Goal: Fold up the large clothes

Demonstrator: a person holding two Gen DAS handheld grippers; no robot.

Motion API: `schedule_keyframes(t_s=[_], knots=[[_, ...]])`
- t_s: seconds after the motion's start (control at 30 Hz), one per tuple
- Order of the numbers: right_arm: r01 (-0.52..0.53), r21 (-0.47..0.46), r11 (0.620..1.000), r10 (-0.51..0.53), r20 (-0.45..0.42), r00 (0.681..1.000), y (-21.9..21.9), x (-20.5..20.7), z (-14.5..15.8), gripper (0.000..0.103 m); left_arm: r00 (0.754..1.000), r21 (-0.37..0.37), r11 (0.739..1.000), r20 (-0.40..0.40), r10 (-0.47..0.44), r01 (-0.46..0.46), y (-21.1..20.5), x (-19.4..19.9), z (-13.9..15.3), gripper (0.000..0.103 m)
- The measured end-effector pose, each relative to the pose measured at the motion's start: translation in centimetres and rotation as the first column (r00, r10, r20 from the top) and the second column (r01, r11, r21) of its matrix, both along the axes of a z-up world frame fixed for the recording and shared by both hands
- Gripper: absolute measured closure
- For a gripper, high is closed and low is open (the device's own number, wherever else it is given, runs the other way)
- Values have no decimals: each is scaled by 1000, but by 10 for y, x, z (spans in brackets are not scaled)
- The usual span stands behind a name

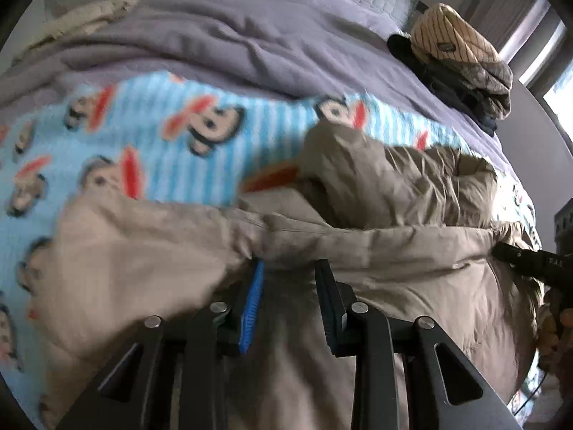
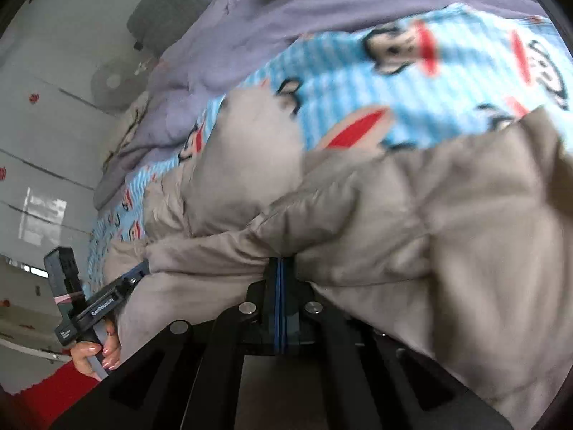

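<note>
Both grippers, L (image 1: pixel 288 268) & R (image 2: pixel 281 263), clench beige jacket (image 1: pixel 358 251) hem; monkey blanket (image 1: pixel 125 136) underneath, clothes pile (image 1: pixel 462 71) far corner

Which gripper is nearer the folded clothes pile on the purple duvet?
Right, judging by the left wrist view. The clothes pile lies on its side; the right gripper reaches in below it, while the left gripper is farther across.

Puffy beige quilted coat (image 1: pixel 376 215) lies crumpled on blue cartoon-print blanket (image 1: pixel 125 136).

L tool (image 1: pixel 288 268) part-open, R tool (image 2: pixel 281 265) clamped.
</note>
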State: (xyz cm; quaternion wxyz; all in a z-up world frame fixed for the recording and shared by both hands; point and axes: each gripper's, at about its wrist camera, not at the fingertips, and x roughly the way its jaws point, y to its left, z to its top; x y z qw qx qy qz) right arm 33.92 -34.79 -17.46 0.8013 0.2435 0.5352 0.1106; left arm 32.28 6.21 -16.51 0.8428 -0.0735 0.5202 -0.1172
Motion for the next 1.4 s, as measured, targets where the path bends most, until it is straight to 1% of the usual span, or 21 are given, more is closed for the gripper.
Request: schedule_keyframes(t_s=[0.07,0.13,0.2,0.27,0.33,0.4,0.47,0.57,0.6,0.67,0.73,0.77,0.83,0.87,0.93,0.97,1.0,1.13,1.23,1.37,1.4], knots=[[53,-44,998,-53,2,999,-28,-2,7,103,999,36,999,23,23,-24,15,0,7,70],[117,-80,990,-118,-13,993,-52,-6,7,103,998,66,995,12,69,-69,35,4,3,70],[180,-109,978,-184,-26,983,-70,-10,2,103,992,46,991,-30,124,-123,55,9,-13,70],[244,-102,964,-249,-44,968,-87,-13,-7,103,987,31,988,-49,152,-151,63,14,-25,70],[302,-65,951,-307,-72,949,-99,-14,-24,103,983,38,984,-57,174,-172,63,21,-35,70],[339,-32,940,-340,-85,936,-102,-11,-37,103,978,45,980,-70,199,-196,63,30,-41,70],[361,-22,932,-362,-92,928,-102,-8,-41,103,973,45,976,-85,216,-213,65,34,-41,70],[370,-45,928,-372,-108,922,-101,-5,-33,103,966,72,969,-89,241,-235,74,33,-31,70],[371,-60,927,-376,-112,920,-98,-6,-26,103,961,98,962,-83,262,-254,79,31,-26,70],[379,-80,922,-387,-118,915,-95,-7,-17,102,950,119,949,-82,303,-292,90,26,-15,70],[388,-105,916,-399,-119,909,-94,-16,-2,100,932,161,929,-96,351,-333,102,20,-4,70],[386,-121,915,-399,-115,910,-92,-23,5,99,930,168,927,-98,354,-335,106,17,0,70],[368,-152,917,-384,-98,918,-86,-37,22,96,936,177,931,-91,339,-320,106,5,13,70],[360,-163,919,-377,-90,922,-82,-42,28,92,944,185,936,-91,319,-298,103,-4,20,70],[342,-186,921,-360,-75,930,-70,-60,43,74,956,204,946,-101,275,-251,92,-23,30,70],[339,-192,921,-357,-72,931,-64,-67,48,56,959,207,950,-109,261,-235,87,-31,32,70],[338,-201,919,-357,-64,932,-59,-77,54,47,962,206,954,-122,245,-217,81,-41,34,70],[318,-196,928,-336,-63,940,-35,-122,71,47,961,186,965,-175,216,-183,54,-83,30,70],[291,-184,939,-312,-99,945,-19,-152,73,46,963,203,970,-208,172,-130,28,-119,23,70],[272,-175,946,-300,-155,941,-4,-182,65,39,960,202,974,-232,154,-107,10,-155,19,70],[270,-170,948,-298,-178,938,0,-193,60,38,957,200,973,-244,159,-111,7,-164,18,64]])
